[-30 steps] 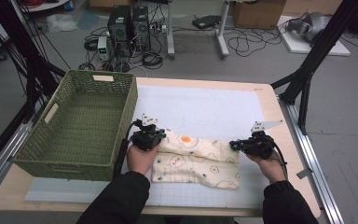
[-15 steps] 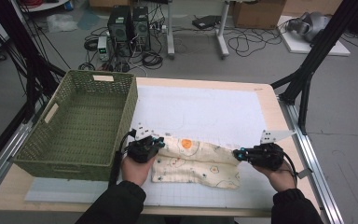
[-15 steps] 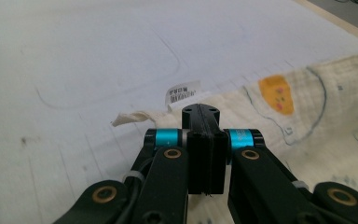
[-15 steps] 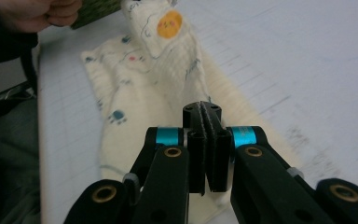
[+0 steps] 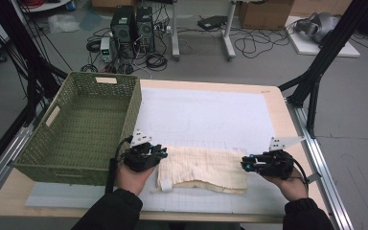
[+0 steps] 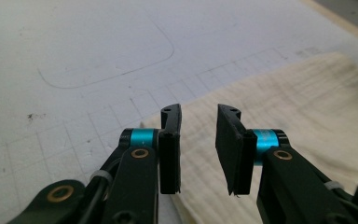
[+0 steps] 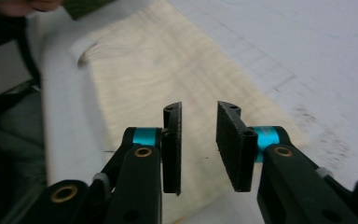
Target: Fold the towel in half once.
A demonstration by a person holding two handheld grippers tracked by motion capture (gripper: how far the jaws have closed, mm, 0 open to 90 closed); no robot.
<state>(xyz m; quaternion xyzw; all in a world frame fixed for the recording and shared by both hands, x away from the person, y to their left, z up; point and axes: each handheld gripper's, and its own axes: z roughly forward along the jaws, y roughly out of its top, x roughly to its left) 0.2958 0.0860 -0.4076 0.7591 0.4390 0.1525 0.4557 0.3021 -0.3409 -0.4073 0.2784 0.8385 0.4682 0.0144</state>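
White mat (image 5: 206, 115), folded cloth (image 5: 206, 167) — grippers (image 5: 162, 154) level, parted

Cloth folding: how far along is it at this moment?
Done: the cream cloth lies folded into a strip on the white mat. In hand: nothing; the left tongs and right tongs have just opened, gaps empty. Left: probably another fold, perhaps into the green basket.

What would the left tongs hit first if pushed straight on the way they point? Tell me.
Probably the folded cream cloth: the left tongs, jaws just opened with nothing between them, point over its edge. Past it lies the white mat. How high they hover is unclear, so they might skim over the cloth.
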